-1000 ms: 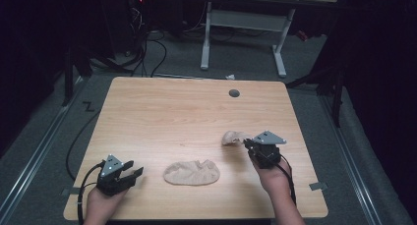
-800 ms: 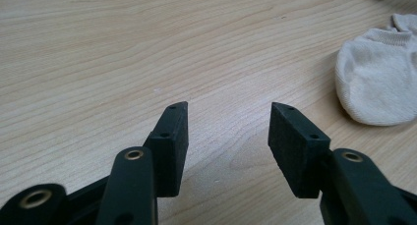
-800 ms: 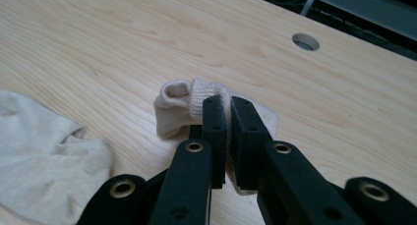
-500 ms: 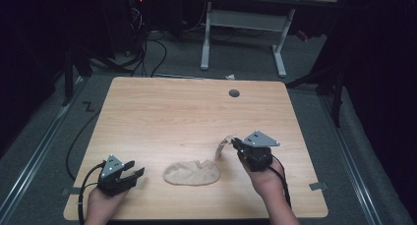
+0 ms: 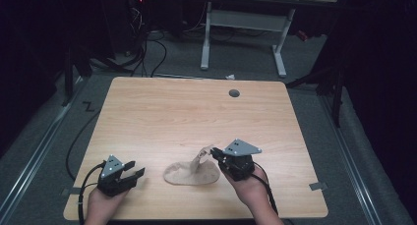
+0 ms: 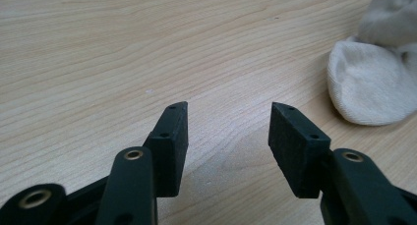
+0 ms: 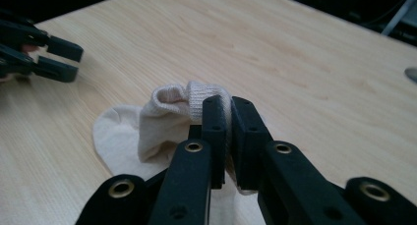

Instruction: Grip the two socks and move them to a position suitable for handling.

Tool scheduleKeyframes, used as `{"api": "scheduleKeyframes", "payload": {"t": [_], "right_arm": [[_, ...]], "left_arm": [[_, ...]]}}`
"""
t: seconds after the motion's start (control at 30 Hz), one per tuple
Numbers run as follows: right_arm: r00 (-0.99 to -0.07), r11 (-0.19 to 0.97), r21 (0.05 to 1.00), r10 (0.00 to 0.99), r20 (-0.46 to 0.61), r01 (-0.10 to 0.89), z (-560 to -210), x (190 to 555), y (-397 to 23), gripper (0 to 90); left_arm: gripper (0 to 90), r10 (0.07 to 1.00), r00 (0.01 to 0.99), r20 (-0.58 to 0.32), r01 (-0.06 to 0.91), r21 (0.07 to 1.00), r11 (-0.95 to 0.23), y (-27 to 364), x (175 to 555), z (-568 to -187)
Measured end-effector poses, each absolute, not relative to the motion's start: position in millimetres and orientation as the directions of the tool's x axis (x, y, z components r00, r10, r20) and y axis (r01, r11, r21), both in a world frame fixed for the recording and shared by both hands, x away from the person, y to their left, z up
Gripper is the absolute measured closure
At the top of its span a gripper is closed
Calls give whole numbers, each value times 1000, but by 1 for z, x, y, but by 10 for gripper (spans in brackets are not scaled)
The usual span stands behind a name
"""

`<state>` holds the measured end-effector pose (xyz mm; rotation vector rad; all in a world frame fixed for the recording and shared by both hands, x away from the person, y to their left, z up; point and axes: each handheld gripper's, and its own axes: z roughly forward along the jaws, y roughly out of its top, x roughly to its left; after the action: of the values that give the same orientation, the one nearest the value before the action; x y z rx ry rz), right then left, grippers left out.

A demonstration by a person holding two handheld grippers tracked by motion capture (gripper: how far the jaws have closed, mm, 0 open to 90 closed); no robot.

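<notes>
Sock (image 5: 191, 172) cuff now dragged leftward, clamped in right gripper (image 5: 217, 156), left gripper (image 5: 134, 173) apart

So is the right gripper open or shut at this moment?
Shut on the sock: the right gripper has its jaws pressed together with cream fabric pinched between them.

— What lies on the table (image 5: 147, 112)?

— Two cream socks. One sock (image 5: 183, 175) lies flat near the front edge, about midway along it, its rounded end toward the left.

— And the second sock (image 5: 200, 157)?

— It overlaps the flat one's right part. Its ribbed cuff is lifted off the wood, folded over and pinched between the right gripper (image 7: 228, 118)'s closed jaws.
</notes>
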<state>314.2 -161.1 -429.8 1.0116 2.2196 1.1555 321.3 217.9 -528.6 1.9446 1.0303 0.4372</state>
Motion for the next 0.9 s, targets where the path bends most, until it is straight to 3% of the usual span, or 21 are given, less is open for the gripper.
{"api": "scheduleKeyframes", "payload": {"t": [0.4,0.6,0.9], "right_arm": [[-507,281,745,858,88,605,-493,344,-200,848],[-489,255,739,865,114,624,-507,347,-207,841],[-497,242,750,858,130,615,-510,347,-208,841]], "left_arm": [[486,754,653,-72,461,828,-321,200,319,-527],[469,642,765,-38,379,833,-402,144,314,-514],[467,534,842,73,269,802,-533,53,326,-516]]}}
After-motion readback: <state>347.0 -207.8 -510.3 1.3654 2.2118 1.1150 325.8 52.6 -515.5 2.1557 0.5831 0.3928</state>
